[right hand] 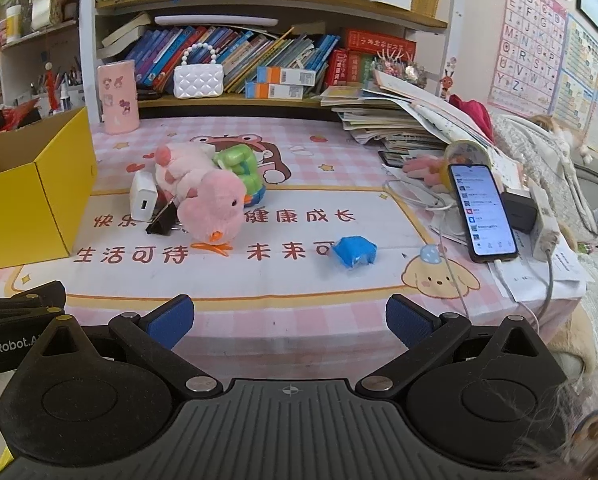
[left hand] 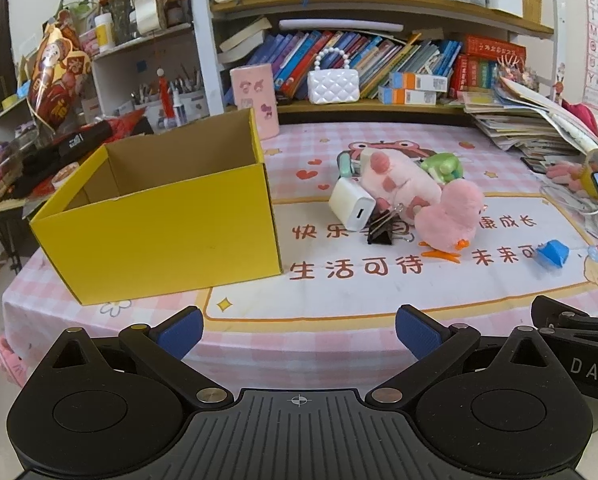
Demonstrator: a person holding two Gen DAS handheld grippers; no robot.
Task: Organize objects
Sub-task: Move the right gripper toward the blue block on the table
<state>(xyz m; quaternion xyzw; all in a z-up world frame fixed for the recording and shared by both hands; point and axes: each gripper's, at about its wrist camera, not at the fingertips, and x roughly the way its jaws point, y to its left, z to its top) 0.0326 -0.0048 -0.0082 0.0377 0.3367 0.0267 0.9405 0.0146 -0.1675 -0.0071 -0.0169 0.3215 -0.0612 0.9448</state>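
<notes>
Two grippers were up, both released and holding nothing, hovering over the near edge of the table.

Left wrist view: left gripper (left hand: 297, 330) had its blue pads spread wide, nothing between them. Yellow box (left hand: 159, 216) sat open and upright near the table's (left hand: 339, 292) left edge, inside looked bare as far as visible. Right of the box, toward the table's middle, a cluster: white charger (left hand: 352, 206) tilted, black binder clip (left hand: 382, 233) just beside it, touching or nearly. Pink plush pig (left hand: 399, 180) lay on its side behind them, pink plush chick (left hand: 451, 218) stood in front on orange feet. Green toy (left hand: 443, 166) was behind the pig, partly hidden. Blue crumpled object (left hand: 552, 254) lay apart, toward the right edge. Pink cup (left hand: 255, 98) stood at the far edge behind the box. Part of the other gripper showed at the right margin.

Right wrist view: right gripper (right hand: 289, 320) also had pads wide apart, empty. Blue crumpled object (right hand: 355, 251) lay ahead of it, well clear of the cluster. Chick (right hand: 215, 210), charger (right hand: 143, 198), clip (right hand: 163, 220), pig (right hand: 179, 168) and green toy (right hand: 239, 166) were bunched left of centre. Yellow box (right hand: 35, 204) was at the left edge. Phone (right hand: 481, 212) lay screen lit near the right edge, cable attached, beside a stack of papers (right hand: 391, 124) at the far right corner.
</notes>
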